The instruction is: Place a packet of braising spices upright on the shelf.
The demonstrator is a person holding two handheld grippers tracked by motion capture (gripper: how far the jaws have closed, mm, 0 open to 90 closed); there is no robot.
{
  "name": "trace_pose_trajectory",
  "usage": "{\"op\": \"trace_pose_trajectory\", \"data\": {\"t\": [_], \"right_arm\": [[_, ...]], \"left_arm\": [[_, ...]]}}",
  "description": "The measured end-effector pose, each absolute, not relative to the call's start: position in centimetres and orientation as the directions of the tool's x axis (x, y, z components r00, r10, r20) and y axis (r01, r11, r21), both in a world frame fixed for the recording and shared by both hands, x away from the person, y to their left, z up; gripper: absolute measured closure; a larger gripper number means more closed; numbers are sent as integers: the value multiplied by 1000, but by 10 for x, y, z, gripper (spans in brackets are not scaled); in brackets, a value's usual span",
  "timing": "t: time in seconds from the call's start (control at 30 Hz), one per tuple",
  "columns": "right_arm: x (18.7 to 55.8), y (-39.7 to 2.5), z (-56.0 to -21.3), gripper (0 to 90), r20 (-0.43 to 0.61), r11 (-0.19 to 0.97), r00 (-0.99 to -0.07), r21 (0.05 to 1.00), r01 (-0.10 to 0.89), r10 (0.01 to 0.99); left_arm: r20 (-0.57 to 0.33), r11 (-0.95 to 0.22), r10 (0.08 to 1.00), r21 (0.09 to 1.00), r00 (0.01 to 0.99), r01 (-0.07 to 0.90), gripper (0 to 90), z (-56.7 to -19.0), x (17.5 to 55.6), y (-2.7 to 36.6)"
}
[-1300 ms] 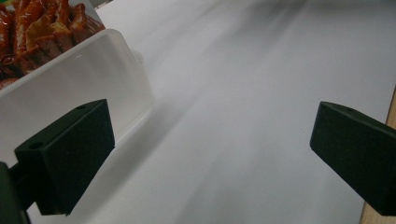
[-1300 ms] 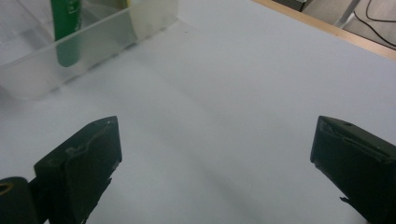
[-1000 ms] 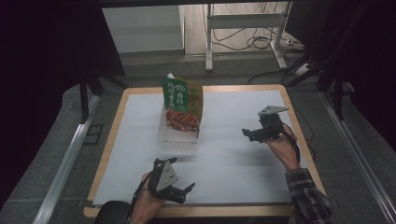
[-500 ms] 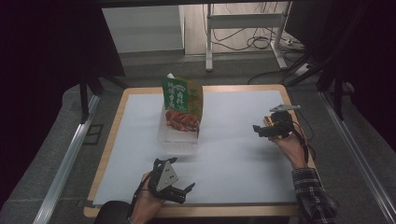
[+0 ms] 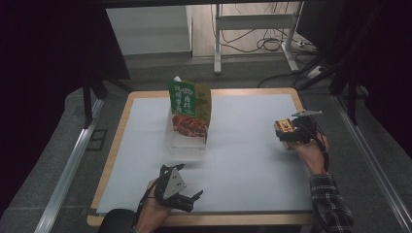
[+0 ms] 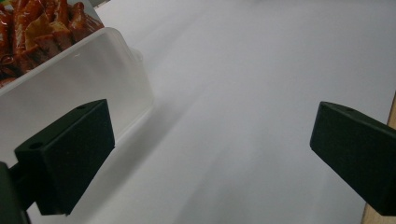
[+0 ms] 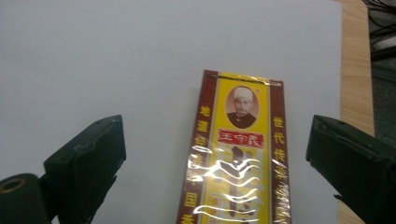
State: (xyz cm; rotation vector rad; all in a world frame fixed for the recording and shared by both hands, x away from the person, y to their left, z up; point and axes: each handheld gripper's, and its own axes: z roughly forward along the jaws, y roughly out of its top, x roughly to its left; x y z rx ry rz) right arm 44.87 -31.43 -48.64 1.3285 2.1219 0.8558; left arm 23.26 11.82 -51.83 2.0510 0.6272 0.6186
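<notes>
High view: the right gripper (image 5: 291, 132) hangs over a small yellow-and-maroon wrapped box (image 5: 284, 129) near the table's right edge.

Left gripper view: jaws spread, empty — beside a clear plastic tub (image 6: 70, 100).

Right gripper view: jaws wide, straddling the box (image 7: 240, 154) — apparently lined up to grasp.

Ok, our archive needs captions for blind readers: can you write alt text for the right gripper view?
A yellow packet with dark red side bands and a small printed portrait lies flat on the white table cover, between the right gripper's two open black jaws. The wooden table edge runs along the right.
</notes>
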Motion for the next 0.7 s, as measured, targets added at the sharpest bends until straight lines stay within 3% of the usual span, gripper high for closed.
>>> {"op": "trace_pose_trajectory", "data": {"t": [0.7], "right_arm": [[460,-322,-508,165,-97,333,-371,682,651,924]], "left_arm": [[195,-495,631,847,751,196,0,-519,232,117]]}}
